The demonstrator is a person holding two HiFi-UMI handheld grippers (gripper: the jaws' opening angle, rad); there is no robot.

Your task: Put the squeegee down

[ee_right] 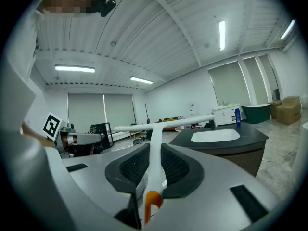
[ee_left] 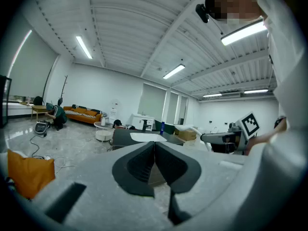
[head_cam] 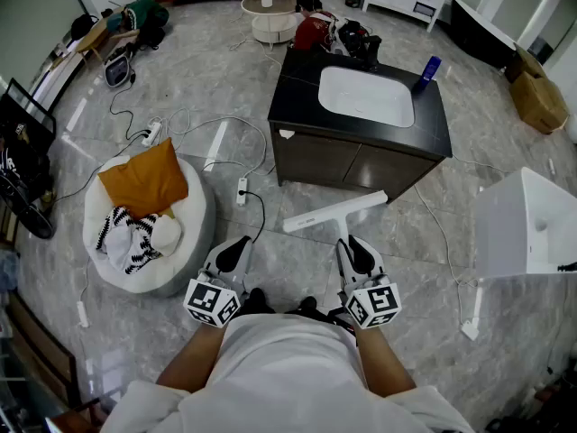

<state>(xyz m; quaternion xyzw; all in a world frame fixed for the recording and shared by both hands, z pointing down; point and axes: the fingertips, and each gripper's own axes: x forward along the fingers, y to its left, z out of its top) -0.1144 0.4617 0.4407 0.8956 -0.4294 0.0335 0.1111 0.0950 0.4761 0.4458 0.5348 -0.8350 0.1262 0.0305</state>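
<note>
A white T-shaped squeegee with an orange handle end is held in my right gripper, which is shut on its handle. In the right gripper view the squeegee runs forward between the dark pads, its blade crosswise at the top, level in the air. My left gripper hangs beside it to the left, jaws shut with nothing between them; its pads meet in the left gripper view. A dark vanity cabinet with a white sink basin stands ahead of both grippers.
A blue bottle stands on the vanity's right corner. A round white cushion with an orange pillow lies on the floor to the left. Cables and a power strip trail over the floor. A white basin block stands at right.
</note>
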